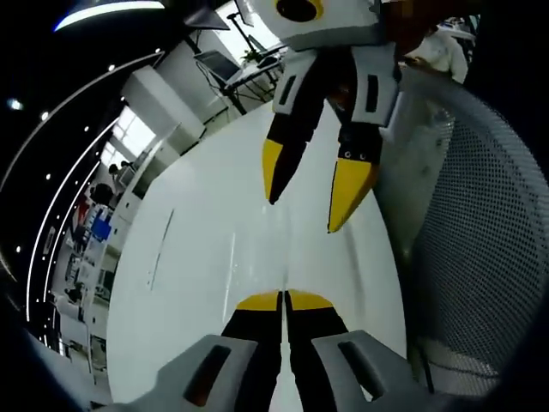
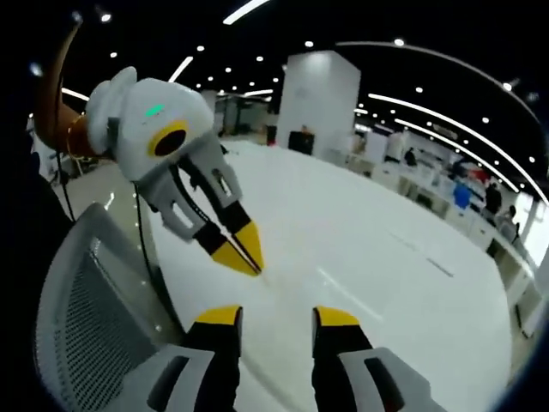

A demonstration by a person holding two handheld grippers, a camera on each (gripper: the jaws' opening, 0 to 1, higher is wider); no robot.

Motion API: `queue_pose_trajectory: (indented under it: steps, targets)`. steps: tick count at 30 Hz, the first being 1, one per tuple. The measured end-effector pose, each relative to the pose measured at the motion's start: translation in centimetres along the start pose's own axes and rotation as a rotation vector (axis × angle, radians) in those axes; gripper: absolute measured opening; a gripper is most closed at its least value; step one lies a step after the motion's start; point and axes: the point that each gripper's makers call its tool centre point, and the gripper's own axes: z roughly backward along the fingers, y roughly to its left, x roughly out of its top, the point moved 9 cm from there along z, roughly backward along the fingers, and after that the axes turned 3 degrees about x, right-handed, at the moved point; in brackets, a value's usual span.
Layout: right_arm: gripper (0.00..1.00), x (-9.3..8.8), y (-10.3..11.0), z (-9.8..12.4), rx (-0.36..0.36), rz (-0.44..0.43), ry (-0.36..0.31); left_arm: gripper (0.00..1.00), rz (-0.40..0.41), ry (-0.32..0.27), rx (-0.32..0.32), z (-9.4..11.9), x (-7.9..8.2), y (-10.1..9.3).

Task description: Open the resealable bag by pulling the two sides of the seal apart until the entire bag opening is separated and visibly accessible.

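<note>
The resealable bag [image 1: 290, 251] is clear and barely visible, a thin pale crease running forward from my left jaws over the white table [image 1: 197, 283]. In the left gripper view my left gripper [image 1: 283, 299] has its yellow tips pressed together on that crease. My right gripper [image 1: 302, 215] comes down from the top, open, with its fingertips on either side of the crease's far end. The right gripper view has the left gripper [image 2: 244, 255] shut, its tip low at the table [image 2: 386, 240] near the front edge. My right gripper [image 2: 276, 316] stands open just short of it.
A grey mesh chair back [image 1: 489, 232] stands close beside the table edge, also in the right gripper view as the chair back [image 2: 86, 300]. Faint lines mark the tabletop. Desks, a white pillar [image 2: 317, 103] and people lie far behind.
</note>
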Motion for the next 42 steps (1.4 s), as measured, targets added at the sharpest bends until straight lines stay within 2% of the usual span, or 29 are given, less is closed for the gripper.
queue_pose_trajectory:
  steps: [4, 14, 17, 21, 23, 31, 33, 42]
  targets:
    - [0.23, 0.3, 0.2, -0.5, 0.025, 0.044, 0.013, 0.0, 0.005, -0.007, -0.007, 0.0, 0.2, -0.2]
    - [0.19, 0.7, 0.5, -1.7, 0.063, 0.178, 0.077, 0.0, 0.002, -0.024, -0.027, 0.1, 0.8, -1.1]
    - [0.16, 0.5, 0.8, -2.1, 0.086, 0.235, 0.12, 0.0, 0.007, -0.03, -0.035, 0.1, 0.9, -1.3]
    - [0.11, 0.5, 1.2, -2.3, 0.093, 0.259, 0.129, 0.0, 0.016, -0.036, -0.038, 0.2, 1.0, -1.4]
    - [0.09, 0.3, 1.1, -2.4, 0.091, 0.347, 0.185, 0.0, 0.02, -0.04, -0.041, 0.2, 1.1, -1.5]
    - [0.03, 0.6, 1.1, -2.3, 0.096, 0.352, 0.17, 0.0, 0.035, -0.049, -0.058, 0.1, 1.4, -1.8]
    - [0.01, 0.6, 1.2, -2.3, 0.117, 0.336, 0.157, 0.0, 0.027, -0.045, -0.055, 0.0, 1.4, -1.9]
    - [0.0, 0.6, 1.2, -2.2, 0.157, 0.429, 0.188, 0.0, 0.022, -0.048, -0.068, -0.1, 1.5, -2.0]
